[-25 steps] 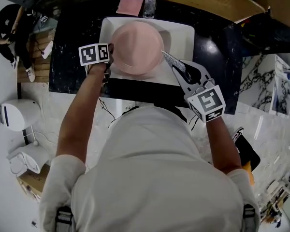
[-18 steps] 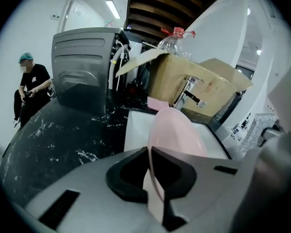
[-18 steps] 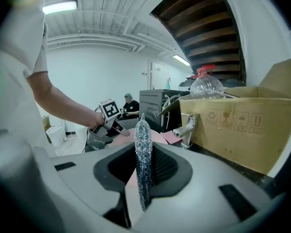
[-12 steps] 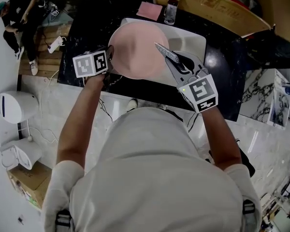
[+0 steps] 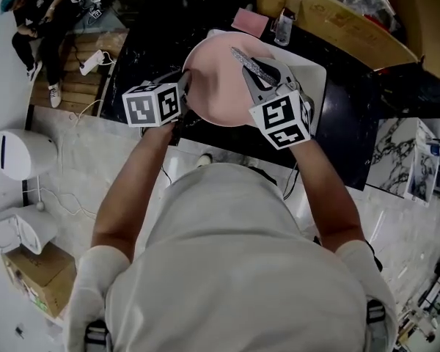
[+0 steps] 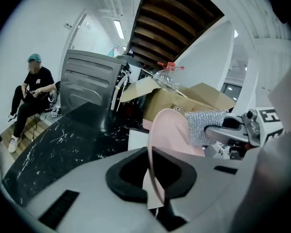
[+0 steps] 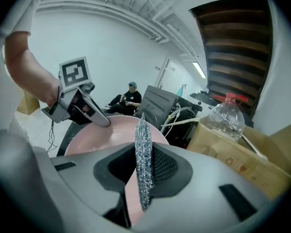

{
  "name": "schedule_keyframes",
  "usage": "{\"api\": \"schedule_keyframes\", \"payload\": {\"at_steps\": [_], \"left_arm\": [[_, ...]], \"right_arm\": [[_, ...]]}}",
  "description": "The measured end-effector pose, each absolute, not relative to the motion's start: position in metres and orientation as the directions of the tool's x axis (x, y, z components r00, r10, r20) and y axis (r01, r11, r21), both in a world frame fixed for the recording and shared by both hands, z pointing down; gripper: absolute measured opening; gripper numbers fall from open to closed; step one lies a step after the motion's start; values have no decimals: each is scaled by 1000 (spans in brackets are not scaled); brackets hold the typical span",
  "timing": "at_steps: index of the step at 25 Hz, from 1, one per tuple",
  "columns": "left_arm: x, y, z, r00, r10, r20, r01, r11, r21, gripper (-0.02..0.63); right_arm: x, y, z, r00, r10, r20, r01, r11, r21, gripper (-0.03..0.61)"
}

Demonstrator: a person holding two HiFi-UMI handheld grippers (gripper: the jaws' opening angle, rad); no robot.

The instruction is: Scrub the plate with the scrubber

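1. The plate [image 5: 216, 94] fills the middle. The left gripper [image 5: 183, 85] clamps its rim at 9 o'clock, and the right gripper [image 5: 258, 75] holds the scrubber [image 5: 249, 63] across its face at 1 o'clock.
2. Past the plate at 12 to 1 o'clock, a pink cloth [image 5: 249, 22], a bottle [image 5: 282, 26] and a cardboard box [image 5: 330, 13] block the way.
3. At 9 to 10 o'clock the black counter [image 5: 132, 50] lies bare.
4. At 3 o'clock the white basin [image 5: 319, 79] shows a bare strip.

Scrubber [image 5: 251, 66] over plate [image 5: 216, 86], basin [image 5: 317, 78] beneath

No legible text; cardboard box [image 7: 235, 160] print seemingly too blurred.
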State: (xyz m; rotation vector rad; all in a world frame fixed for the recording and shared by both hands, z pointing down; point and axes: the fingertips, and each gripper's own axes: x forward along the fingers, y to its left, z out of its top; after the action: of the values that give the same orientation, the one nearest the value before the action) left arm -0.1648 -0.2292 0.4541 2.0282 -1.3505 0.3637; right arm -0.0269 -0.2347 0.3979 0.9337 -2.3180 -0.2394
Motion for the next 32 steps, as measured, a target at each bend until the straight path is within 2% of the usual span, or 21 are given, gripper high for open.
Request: {"api": "schedule_keyframes", "payload": {"at_steps": [7,17,26,32], "left_arm": [[-168,-220,448,454,-704,547,-885,-283,369,21],[-155,-215,438,507,-689,517,-858,-346,381,28],[-161,-221,428,508,-704,497,-856,-349,381,29],[-168,-231,420,496,-727,475,-858,-329,394,31]], "right_arm": [[-50,-243,401,-481,-717,505,-523,697,491,77],[-82,-224,415,-411,-744,527,-374,665,647,77],[-111,-180,433,-441,-687,578,-208,704,679,77],[-124,-145,450,-478,-600,642,-90,760,644,77]]}}
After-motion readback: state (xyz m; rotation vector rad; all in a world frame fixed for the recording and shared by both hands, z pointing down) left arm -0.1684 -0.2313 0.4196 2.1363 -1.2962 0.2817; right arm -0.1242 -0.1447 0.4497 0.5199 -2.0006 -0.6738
